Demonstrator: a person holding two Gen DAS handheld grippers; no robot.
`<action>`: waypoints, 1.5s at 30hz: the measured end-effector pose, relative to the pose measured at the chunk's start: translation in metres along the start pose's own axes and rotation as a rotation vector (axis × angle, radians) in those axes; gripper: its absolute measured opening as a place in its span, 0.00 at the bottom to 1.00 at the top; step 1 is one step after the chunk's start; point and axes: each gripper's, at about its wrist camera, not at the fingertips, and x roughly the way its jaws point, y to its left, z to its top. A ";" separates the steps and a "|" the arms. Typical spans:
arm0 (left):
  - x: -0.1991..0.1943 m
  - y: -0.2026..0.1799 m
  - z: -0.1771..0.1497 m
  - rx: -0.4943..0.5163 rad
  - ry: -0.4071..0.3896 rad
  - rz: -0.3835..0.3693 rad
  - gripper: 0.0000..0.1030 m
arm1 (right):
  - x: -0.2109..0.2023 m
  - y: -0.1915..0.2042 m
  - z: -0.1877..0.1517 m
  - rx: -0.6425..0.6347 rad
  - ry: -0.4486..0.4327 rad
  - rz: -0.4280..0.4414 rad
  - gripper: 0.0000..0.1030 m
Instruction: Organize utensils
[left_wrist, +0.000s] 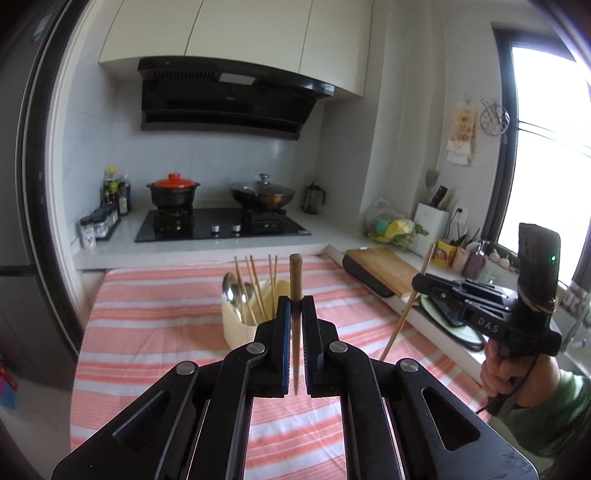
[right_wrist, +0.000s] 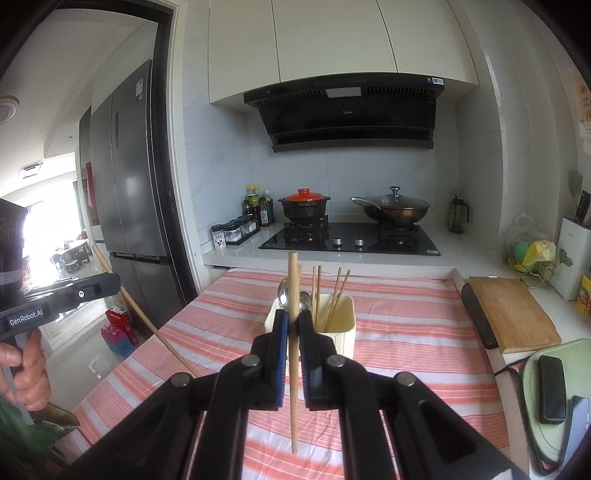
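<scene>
A cream utensil holder stands on the pink striped cloth and holds several chopsticks and two spoons. My left gripper is shut on a wooden chopstick held upright, just in front of the holder. My right gripper is shut on another wooden chopstick, also upright, near the holder. The right gripper with its chopstick shows at the right of the left wrist view; the left gripper shows at the left of the right wrist view.
A wooden cutting board lies on the counter to the right, with a phone on a green tray. Behind the cloth is a gas hob with a red-lidded pot and a wok. A fridge stands left.
</scene>
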 end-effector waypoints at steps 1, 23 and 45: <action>0.001 0.000 0.007 0.004 -0.018 0.001 0.04 | 0.003 -0.001 0.005 -0.007 -0.011 0.002 0.06; 0.255 0.080 0.043 -0.095 0.279 0.058 0.04 | 0.235 -0.064 0.066 0.091 0.110 0.002 0.06; 0.148 0.006 -0.023 0.111 0.041 0.453 1.00 | 0.152 -0.060 0.026 0.014 0.163 -0.183 0.83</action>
